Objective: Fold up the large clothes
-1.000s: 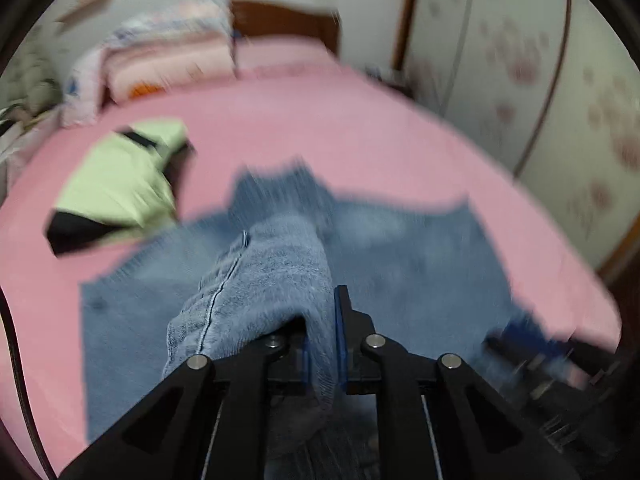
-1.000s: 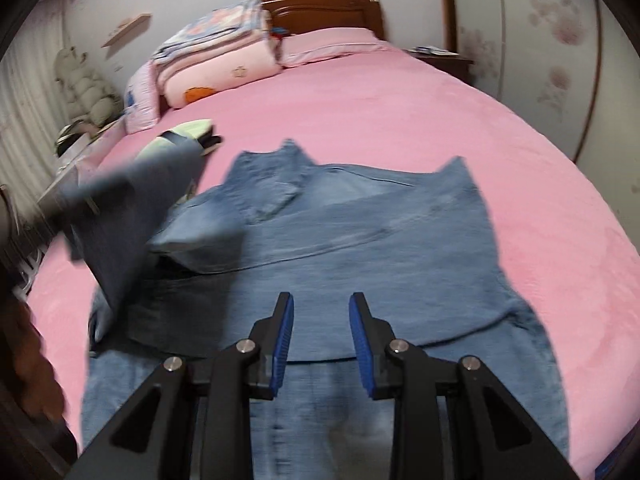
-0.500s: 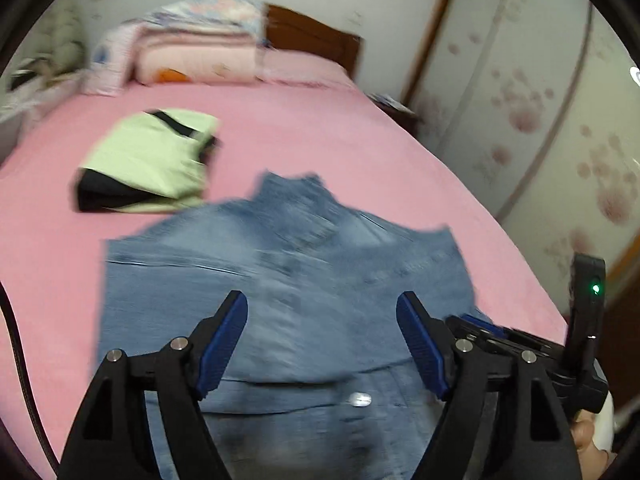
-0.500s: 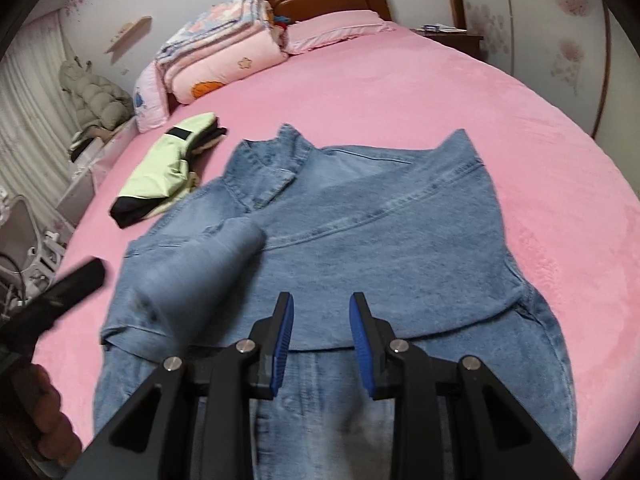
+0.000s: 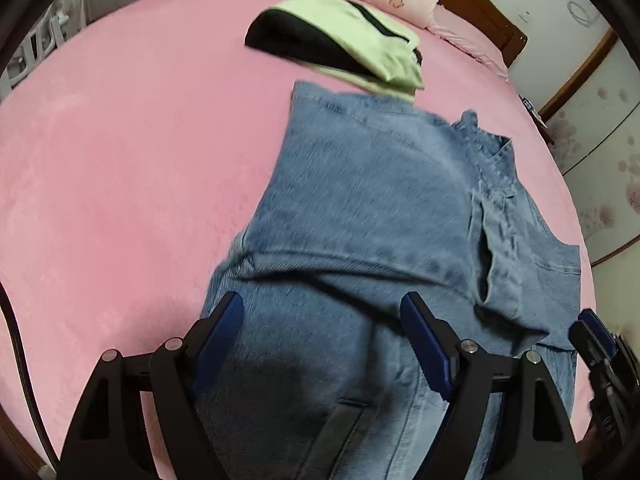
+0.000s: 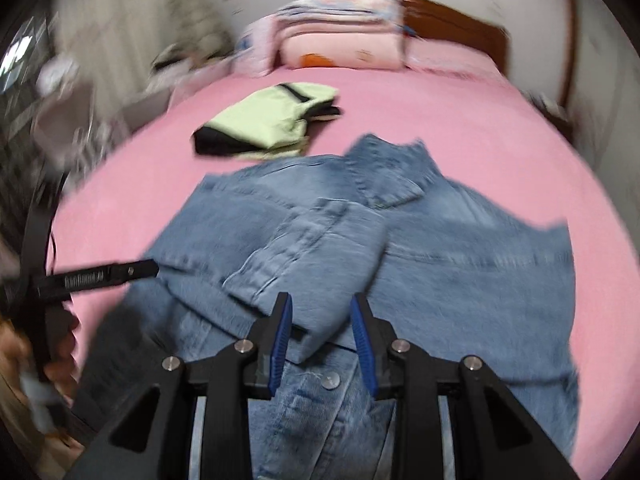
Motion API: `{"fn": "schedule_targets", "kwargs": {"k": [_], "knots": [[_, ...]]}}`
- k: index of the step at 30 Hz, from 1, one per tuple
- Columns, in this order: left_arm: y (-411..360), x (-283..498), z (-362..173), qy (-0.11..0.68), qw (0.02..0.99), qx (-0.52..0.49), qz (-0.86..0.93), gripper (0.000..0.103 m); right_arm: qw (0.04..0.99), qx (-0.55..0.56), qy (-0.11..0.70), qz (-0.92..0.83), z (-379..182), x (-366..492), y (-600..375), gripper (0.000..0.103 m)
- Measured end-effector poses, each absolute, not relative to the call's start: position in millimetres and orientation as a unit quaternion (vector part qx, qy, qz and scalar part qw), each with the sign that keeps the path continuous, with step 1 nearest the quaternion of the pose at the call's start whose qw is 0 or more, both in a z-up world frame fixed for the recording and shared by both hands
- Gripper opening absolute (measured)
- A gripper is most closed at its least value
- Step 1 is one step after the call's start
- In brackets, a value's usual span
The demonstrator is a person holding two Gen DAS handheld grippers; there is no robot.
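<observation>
- The denim jacket (image 6: 460, 248) is lying spread on the pink bed (image 6: 400, 108), collar (image 6: 384, 172) pointing toward the headboard (image 6: 452, 28).
- One sleeve (image 6: 316, 248) is lying folded across the jacket's body, its cuff end reaching toward the near hem.
- The right gripper (image 6: 320, 336) is hovering over the jacket's near edge; its jaws are standing partly apart and pinching nothing, with the folded sleeve's end showing in the gap.
- The left gripper (image 5: 322, 344) is hanging above the jacket's lower part, its jaws spread wide with only cloth showing below them, not gripped.
- In the right wrist view the left gripper is showing at the left edge, beside the jacket's side.
- A folded green and black garment (image 6: 272, 124) is lying just beyond the jacket's shoulder.
- Stacked bedding (image 6: 340, 36) is sitting against the headboard.
</observation>
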State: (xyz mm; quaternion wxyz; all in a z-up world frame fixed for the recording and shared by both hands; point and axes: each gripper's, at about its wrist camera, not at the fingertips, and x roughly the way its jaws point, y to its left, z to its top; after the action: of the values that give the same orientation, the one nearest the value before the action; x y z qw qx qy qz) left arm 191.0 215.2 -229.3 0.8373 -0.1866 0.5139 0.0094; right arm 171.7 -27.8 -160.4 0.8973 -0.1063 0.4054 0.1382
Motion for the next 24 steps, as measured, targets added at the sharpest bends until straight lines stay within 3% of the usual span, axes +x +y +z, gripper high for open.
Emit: {"fn": "schedule_targets", "kwargs": {"k": [12,17,21,24], "knots": [[217,196,-248,0.515,0.837,-0.184,0.003,0.079,0.845,-0.350,0.382,0.130,-220,176,47,0.030],[216,197,-249,0.516,0.838,-0.181,0.005,0.079,0.828,-0.397,0.384,0.094,-235,188,54,0.029],[216,195,-248,0.515,0.838,-0.177,0.007,0.079,0.849,-0.339,0.397,0.081,-215,204,37,0.007],[215,193,-247,0.514,0.840,-0.172,0.008,0.079,0.885,-0.273,0.374,0.045,-182,214,6,0.004]]}}
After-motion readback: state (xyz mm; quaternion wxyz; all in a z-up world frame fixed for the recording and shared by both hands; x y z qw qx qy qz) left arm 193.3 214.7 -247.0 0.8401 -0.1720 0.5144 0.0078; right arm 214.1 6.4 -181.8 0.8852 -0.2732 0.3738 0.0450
